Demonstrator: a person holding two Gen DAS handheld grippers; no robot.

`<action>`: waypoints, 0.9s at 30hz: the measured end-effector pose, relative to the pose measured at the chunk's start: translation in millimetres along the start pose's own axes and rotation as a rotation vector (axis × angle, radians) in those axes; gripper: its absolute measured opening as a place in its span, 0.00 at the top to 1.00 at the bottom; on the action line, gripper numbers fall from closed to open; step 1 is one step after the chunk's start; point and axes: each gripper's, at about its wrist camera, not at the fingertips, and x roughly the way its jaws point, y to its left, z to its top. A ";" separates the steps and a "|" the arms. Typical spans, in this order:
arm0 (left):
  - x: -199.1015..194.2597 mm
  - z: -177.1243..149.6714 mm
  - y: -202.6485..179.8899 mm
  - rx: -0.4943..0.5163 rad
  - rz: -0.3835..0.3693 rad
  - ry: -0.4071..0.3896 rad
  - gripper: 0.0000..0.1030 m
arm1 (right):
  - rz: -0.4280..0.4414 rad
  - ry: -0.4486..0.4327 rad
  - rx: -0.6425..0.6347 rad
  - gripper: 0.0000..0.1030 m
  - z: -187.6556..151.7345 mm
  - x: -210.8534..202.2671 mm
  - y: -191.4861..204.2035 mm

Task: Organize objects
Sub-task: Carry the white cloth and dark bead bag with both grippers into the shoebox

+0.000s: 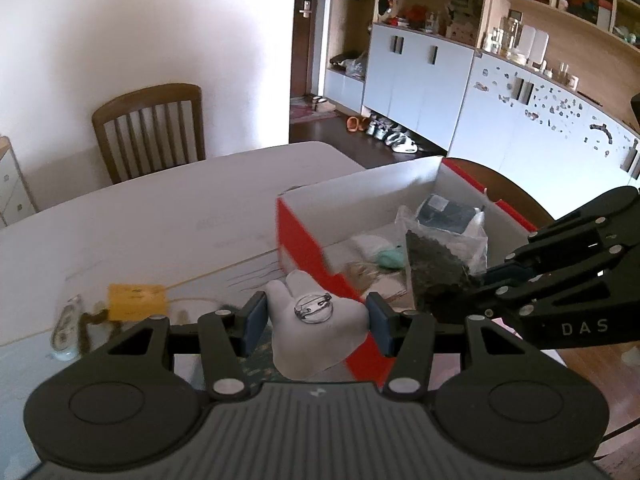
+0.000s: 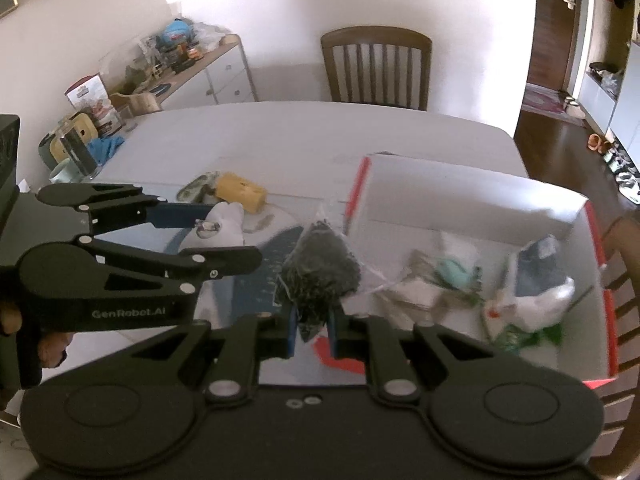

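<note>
Left gripper (image 1: 316, 322): fingers clamped on white hand-shaped badge (image 1: 316, 320), its fingertips pointing away, just before red-and-white box (image 1: 304, 240)
Right gripper (image 2: 313, 330): fingers pinched narrow on bag of dark bits (image 2: 320, 268), long axis upright, above the counter (image 2: 280, 140) beside the box

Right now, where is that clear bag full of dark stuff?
The clear bag of dark bits hangs pinched in the right gripper, just left of the red-and-white box in the right wrist view, above the table.
</note>
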 end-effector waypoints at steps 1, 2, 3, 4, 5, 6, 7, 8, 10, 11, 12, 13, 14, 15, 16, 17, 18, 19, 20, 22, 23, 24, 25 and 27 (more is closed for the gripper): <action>4.1 2.9 -6.3 0.003 -0.003 0.000 0.48 | -0.003 -0.001 0.001 0.87 -1.2 -1.8 -6.9; 8.2 5.7 -12.8 0.008 -0.004 0.000 0.48 | -0.004 -0.001 0.002 0.87 -2.5 -3.5 -13.2; 12.0 8.0 -18.6 0.013 -0.004 0.000 0.48 | -0.007 -0.001 0.003 0.87 -4.5 -5.5 -20.8; 16.9 10.6 -24.8 0.017 -0.004 0.000 0.48 | -0.009 0.000 0.005 0.87 -5.7 -6.6 -27.2; 21.0 12.9 -30.3 0.020 -0.007 0.002 0.48 | -0.010 0.001 0.007 0.87 -6.7 -7.6 -33.0; 24.8 15.0 -34.6 0.025 -0.008 0.004 0.48 | -0.012 0.003 0.008 0.87 -7.9 -8.3 -39.0; 28.8 17.2 -40.7 0.030 -0.008 0.005 0.48 | -0.017 0.005 0.009 0.87 -9.2 -8.8 -45.0; 32.6 19.3 -45.9 0.035 -0.008 0.007 0.48 | -0.019 0.007 0.011 0.87 -10.5 -9.3 -50.5; 40.4 23.5 -52.8 0.045 -0.011 0.012 0.48 | -0.021 0.012 0.017 0.87 -13.2 -9.5 -61.4; 44.0 25.7 -56.3 0.050 -0.008 0.016 0.48 | -0.026 0.014 0.019 0.87 -14.2 -9.2 -66.5; 47.6 27.6 -59.4 0.054 -0.007 0.020 0.48 | -0.032 0.014 0.022 0.87 -15.6 -9.1 -71.9; 52.3 29.8 -62.7 0.058 -0.008 0.026 0.48 | -0.035 0.015 0.028 0.87 -16.4 -8.9 -77.3; 56.9 31.9 -65.7 0.063 -0.007 0.030 0.48 | -0.036 0.017 0.032 0.87 -17.3 -8.8 -82.5; 61.2 34.0 -68.2 0.068 -0.004 0.034 0.48 | -0.039 0.017 0.036 0.87 -17.9 -8.9 -88.2; 66.1 36.4 -71.1 0.073 -0.002 0.039 0.48 | -0.043 0.018 0.037 0.87 -18.6 -8.4 -92.5; 69.8 37.9 -73.8 0.079 -0.002 0.042 0.48 | -0.048 0.020 0.038 0.87 -19.4 -7.6 -96.7; 74.8 40.4 -77.0 0.086 -0.001 0.045 0.48 | -0.049 0.023 0.040 0.87 -19.7 -6.1 -100.4; 80.9 43.2 -80.6 0.095 0.002 0.051 0.48 | -0.051 0.026 0.040 0.87 -20.2 -4.5 -104.5; 86.0 45.8 -83.0 0.103 0.006 0.056 0.48 | -0.057 0.030 0.040 0.87 -20.7 -2.4 -107.8; 97.9 50.8 -86.3 0.110 0.014 0.069 0.48 | -0.063 0.039 0.042 0.87 -20.7 2.2 -114.1; 104.1 53.0 -87.2 0.112 0.016 0.078 0.48 | -0.064 0.044 0.045 0.87 -21.0 4.9 -117.4; 109.9 54.8 -88.3 0.116 0.020 0.085 0.48 | -0.068 0.049 0.048 0.87 -21.1 7.8 -120.0; 114.9 55.8 -89.1 0.120 0.027 0.091 0.48 | -0.069 0.055 0.047 0.87 -21.0 11.0 -122.1; 125.4 57.8 -87.6 0.120 0.033 0.106 0.48 | -0.068 0.063 0.046 0.87 -20.2 16.9 -125.9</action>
